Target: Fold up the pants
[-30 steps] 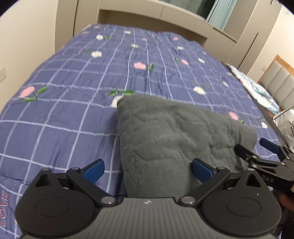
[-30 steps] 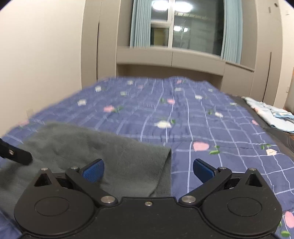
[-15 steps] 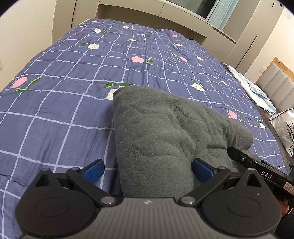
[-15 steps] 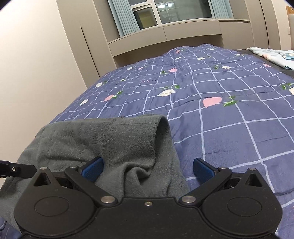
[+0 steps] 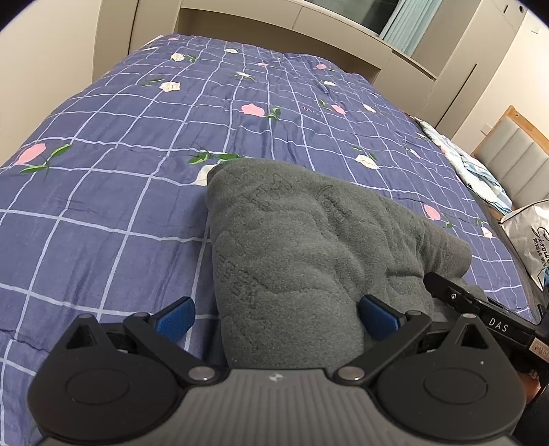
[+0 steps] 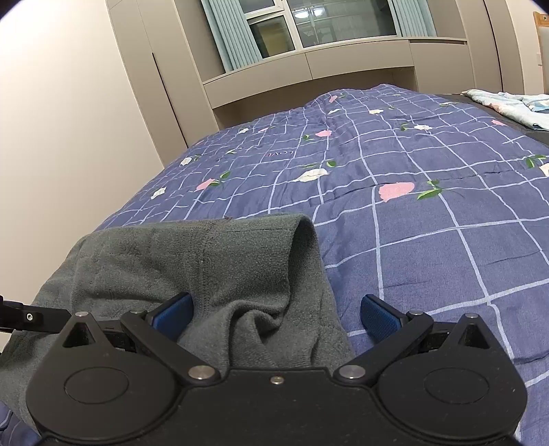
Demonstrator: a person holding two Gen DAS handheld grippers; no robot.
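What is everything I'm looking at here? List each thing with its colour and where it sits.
pants: one pair, dark grey fleece, bunched on the near part of the bed between both sets of fingers.
quilt: one, purple-blue with white grid and pink and white flowers, covering the bed.
light blue bedding: one heap, far right edge of the bed.
white bag: one, printed, right of the bed.
curtains: pale teal, at the window behind the bed.
cabinets: beige, under the window.
left gripper: black, blue fingers spread wide around the pants.
right gripper: black, blue fingers spread wide around the pants.
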